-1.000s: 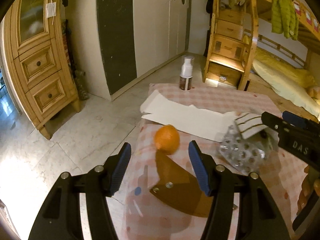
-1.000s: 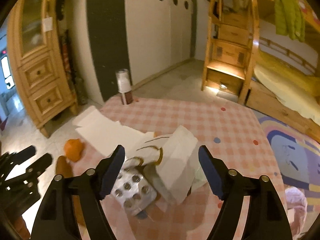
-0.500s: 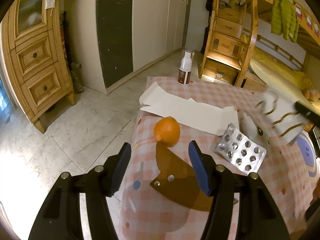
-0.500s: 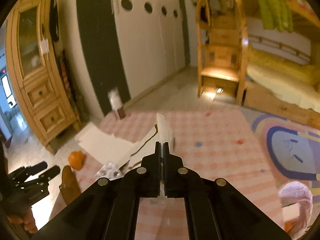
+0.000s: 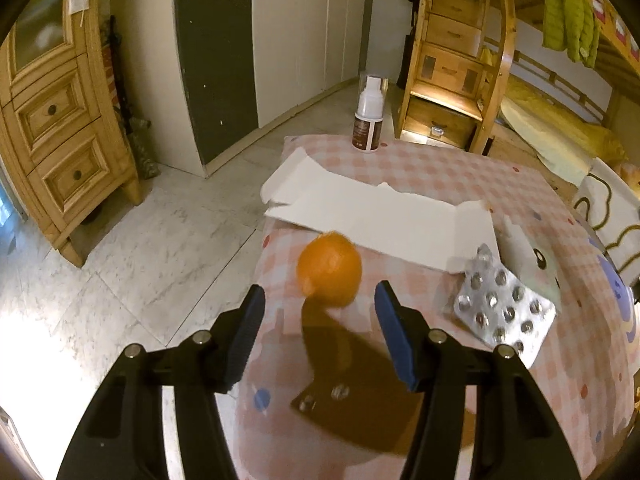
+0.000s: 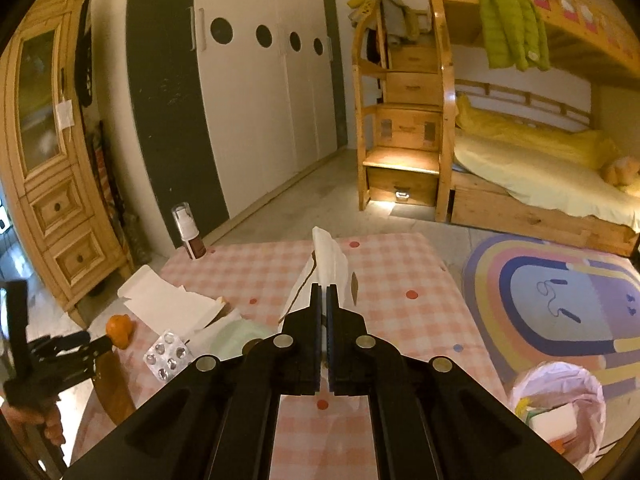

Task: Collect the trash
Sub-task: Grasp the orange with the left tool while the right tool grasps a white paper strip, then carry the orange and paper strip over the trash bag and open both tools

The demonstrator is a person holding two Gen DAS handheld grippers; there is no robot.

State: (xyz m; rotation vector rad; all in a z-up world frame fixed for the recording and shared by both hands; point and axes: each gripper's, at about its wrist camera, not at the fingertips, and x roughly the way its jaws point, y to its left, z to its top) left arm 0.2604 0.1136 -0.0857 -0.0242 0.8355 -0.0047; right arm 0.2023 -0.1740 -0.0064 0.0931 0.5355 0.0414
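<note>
- Right gripper: jaws pinch a white paper wrapper, held above the checked table.
- Left gripper: jaws spread, hovering just short of the orange at the table's edge.
- Blister pack lies on the table beside the orange.

Shiny foil blister pack, matt paper sheet

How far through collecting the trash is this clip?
Early-to-mid. Done: bin already holds some scraps. In hand: right gripper shut on the white wrapper. Left: orange peel, blister pack and flattened paper remain on the table; left gripper open.
</note>
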